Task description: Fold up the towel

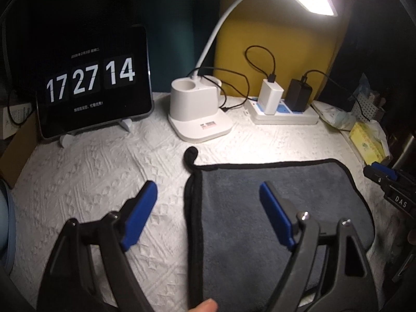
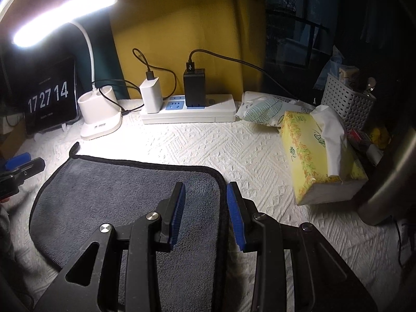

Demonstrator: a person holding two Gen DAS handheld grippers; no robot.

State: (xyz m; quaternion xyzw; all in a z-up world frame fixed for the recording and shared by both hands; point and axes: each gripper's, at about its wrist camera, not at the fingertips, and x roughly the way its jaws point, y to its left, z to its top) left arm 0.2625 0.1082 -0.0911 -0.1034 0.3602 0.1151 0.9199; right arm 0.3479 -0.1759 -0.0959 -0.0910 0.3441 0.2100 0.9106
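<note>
Towel (image 1: 273,202), grey with black trim, lies flat on the bench (image 2: 260,161) over its white textured cover, a small loop curling at its far left corner. Left gripper (image 1: 208,213) hovers over the towel's left edge with its blue-padded fingers (image 1: 140,213) spread wide, holding nothing. Right gripper (image 2: 205,213) straddles the towel's right edge, fingers (image 2: 235,215) narrowly apart and empty. Behind stand a white desk lamp (image 1: 197,114), a clock tablet (image 1: 91,83) reading 17 27 14, and a power strip (image 2: 189,111) with chargers. A yellow tissue box (image 2: 319,161) sits to the right.
</note>
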